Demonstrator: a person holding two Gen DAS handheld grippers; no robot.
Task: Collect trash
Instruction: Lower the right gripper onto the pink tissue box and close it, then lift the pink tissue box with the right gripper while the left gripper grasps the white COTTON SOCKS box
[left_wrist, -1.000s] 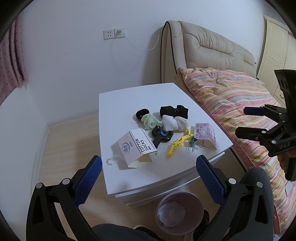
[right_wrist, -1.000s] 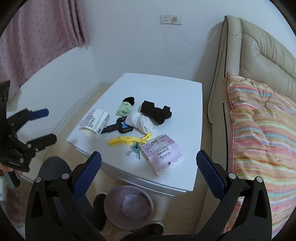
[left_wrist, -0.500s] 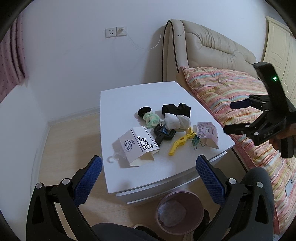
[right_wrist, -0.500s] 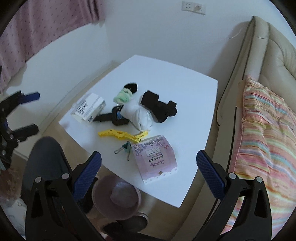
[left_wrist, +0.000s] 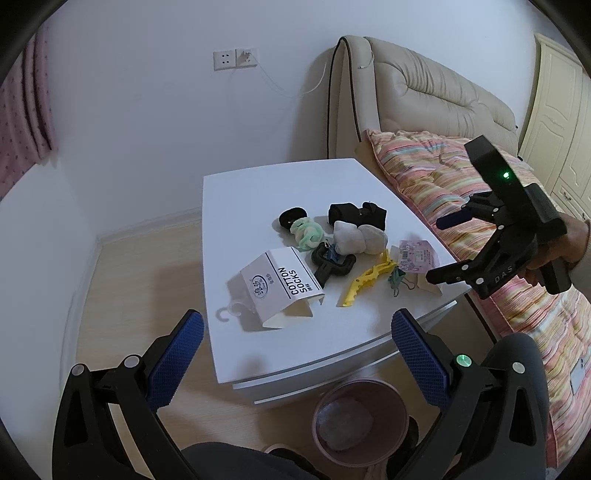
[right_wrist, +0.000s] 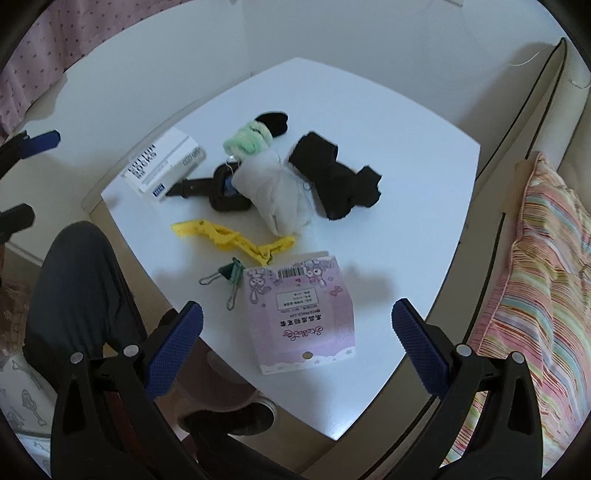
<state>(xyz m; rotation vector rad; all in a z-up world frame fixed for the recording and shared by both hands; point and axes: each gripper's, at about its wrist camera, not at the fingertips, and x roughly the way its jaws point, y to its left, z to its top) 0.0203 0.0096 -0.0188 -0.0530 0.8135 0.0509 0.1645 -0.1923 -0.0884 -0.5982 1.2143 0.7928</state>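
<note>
A white table (left_wrist: 258, 184) holds a pink paper package (right_wrist: 301, 314), also in the left wrist view (left_wrist: 417, 254), and a white "COTTON SOCKS" card sleeve (left_wrist: 282, 291) (right_wrist: 162, 166). My right gripper (right_wrist: 295, 332) is open and empty, just above the pink package; it shows in the left wrist view (left_wrist: 439, 249) over the table's right edge. My left gripper (left_wrist: 291, 343) is open and empty, held back above the table's front edge. A pink bin (left_wrist: 360, 421) stands on the floor below the table front.
Also on the table: white socks (right_wrist: 280, 195), black socks (right_wrist: 332, 181), a green scrunchie (right_wrist: 247, 140), a black clip (right_wrist: 218, 188), a yellow clip (right_wrist: 229, 236), binder clips (right_wrist: 229, 280). A bed with a striped quilt (left_wrist: 480, 206) is on the right. My knee (right_wrist: 74, 288) is by the front edge.
My right gripper has moved in and down from beside the bed to just over the pink package. My left gripper has barely moved.
</note>
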